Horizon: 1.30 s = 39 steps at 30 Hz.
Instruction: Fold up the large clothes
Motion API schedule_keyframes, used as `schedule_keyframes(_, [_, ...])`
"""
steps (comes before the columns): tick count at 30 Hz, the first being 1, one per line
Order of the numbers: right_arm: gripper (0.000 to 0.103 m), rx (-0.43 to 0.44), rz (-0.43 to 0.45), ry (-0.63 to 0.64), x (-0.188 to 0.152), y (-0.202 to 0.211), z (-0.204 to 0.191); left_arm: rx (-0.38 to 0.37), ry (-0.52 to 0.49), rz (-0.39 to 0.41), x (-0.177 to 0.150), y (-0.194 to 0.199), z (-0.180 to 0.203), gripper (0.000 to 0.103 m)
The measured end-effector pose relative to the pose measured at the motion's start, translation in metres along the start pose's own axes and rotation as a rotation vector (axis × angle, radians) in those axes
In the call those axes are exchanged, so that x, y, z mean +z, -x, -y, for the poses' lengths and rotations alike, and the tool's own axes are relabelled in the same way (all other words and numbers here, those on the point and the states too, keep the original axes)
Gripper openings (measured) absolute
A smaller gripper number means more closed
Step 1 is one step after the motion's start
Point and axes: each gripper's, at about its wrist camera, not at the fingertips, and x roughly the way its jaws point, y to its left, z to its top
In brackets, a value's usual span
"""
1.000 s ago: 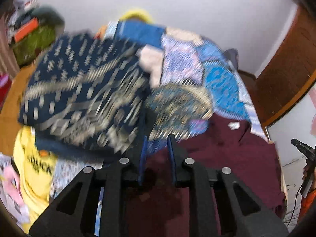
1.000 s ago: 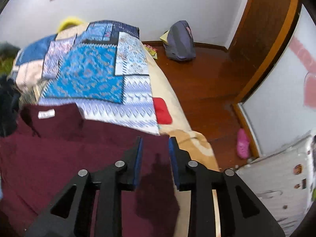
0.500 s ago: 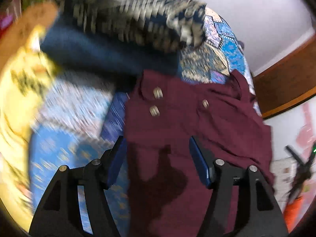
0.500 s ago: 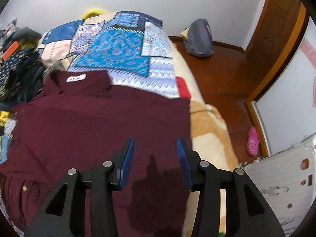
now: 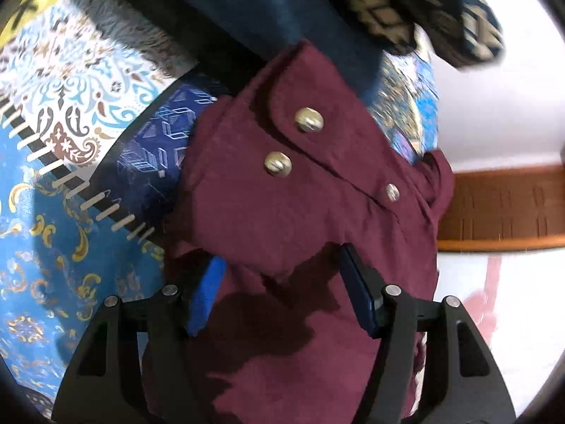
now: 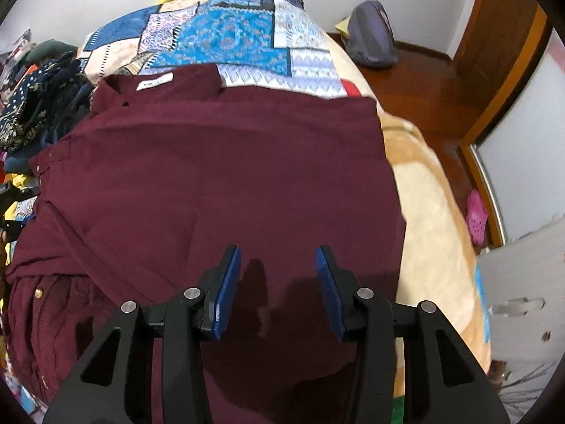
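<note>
A large maroon shirt (image 6: 219,162) lies spread on the bed, collar and white label (image 6: 154,82) at the far side. In the left wrist view its buttoned sleeve cuff (image 5: 300,162) with metal buttons lies folded over the cloth. My left gripper (image 5: 282,268) is open, its jaws wide apart just above the maroon cloth below the cuff. My right gripper (image 6: 279,258) is open and empty, low over the shirt's near part.
A patchwork blue bedspread (image 6: 226,35) covers the bed. A heap of dark patterned clothes (image 6: 39,106) lies at the left, also seen in the left wrist view (image 5: 406,7). A grey backpack (image 6: 374,35) sits on the wooden floor. A pink shoe (image 6: 476,219) is at right.
Both grippers opened wider and dropped closer to the maroon shirt. The left one swung from the clothes heap down to the buttoned cuff.
</note>
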Motion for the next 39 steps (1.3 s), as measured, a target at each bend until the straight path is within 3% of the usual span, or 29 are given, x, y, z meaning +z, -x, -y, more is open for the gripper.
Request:
schedule_keyframes(1, [0.04, 0.003, -0.004, -0.006, -0.002, -0.001, 0.0, 0.008, 0.004, 0.008, 0.001, -0.002, 0.001, 0.064])
schedule_keyframes(4, [0.04, 0.01, -0.013, -0.025, -0.007, -0.001, 0.004, 0.074, -0.031, 0.056, 0.002, 0.0, 0.009, 0.045])
schedule_keyframes(5, [0.04, 0.011, -0.011, -0.031, -0.008, 0.0, 0.005, 0.089, -0.053, 0.08, 0.002, 0.004, 0.013, 0.029])
schedule_keyframes(6, [0.04, 0.011, 0.002, -0.041, -0.009, 0.003, 0.006, 0.119, -0.075, 0.111, 0.001, 0.008, 0.018, 0.019])
schedule_keyframes(9, [0.04, 0.004, 0.042, -0.062, -0.011, 0.012, 0.011, 0.17, -0.139, 0.189, -0.005, 0.02, 0.032, 0.009])
schedule_keyframes(13, [0.04, 0.014, 0.071, -0.079, -0.013, 0.024, 0.017, 0.183, -0.216, 0.248, -0.014, 0.04, 0.059, 0.007])
schedule_keyframes(20, [0.04, 0.011, 0.137, -0.11, -0.019, 0.042, 0.024, 0.061, -0.417, 0.396, -0.043, 0.12, 0.117, 0.007])
schedule_keyframes(26, [0.04, 0.04, 0.157, -0.131, -0.022, 0.051, 0.026, 0.049, -0.438, 0.394, -0.058, 0.147, 0.114, 0.006])
schedule_keyframes(28, [0.04, 0.047, 0.157, -0.132, -0.024, 0.054, 0.027, 0.093, -0.443, 0.37, -0.06, 0.141, 0.1, 0.007])
schedule_keyframes(32, [0.04, 0.055, 0.144, -0.139, -0.03, 0.054, 0.028, 0.252, -0.46, 0.269, -0.068, 0.116, 0.067, 0.013])
schedule_keyframes(37, [0.04, 0.038, 0.133, -0.12, -0.042, 0.057, 0.031, 0.43, -0.557, 0.204, -0.091, 0.1, 0.036, 0.014])
schedule_keyframes(39, [0.04, 0.021, 0.128, -0.1, -0.046, 0.06, 0.032, 0.445, -0.577, 0.187, -0.098, 0.104, 0.028, 0.024])
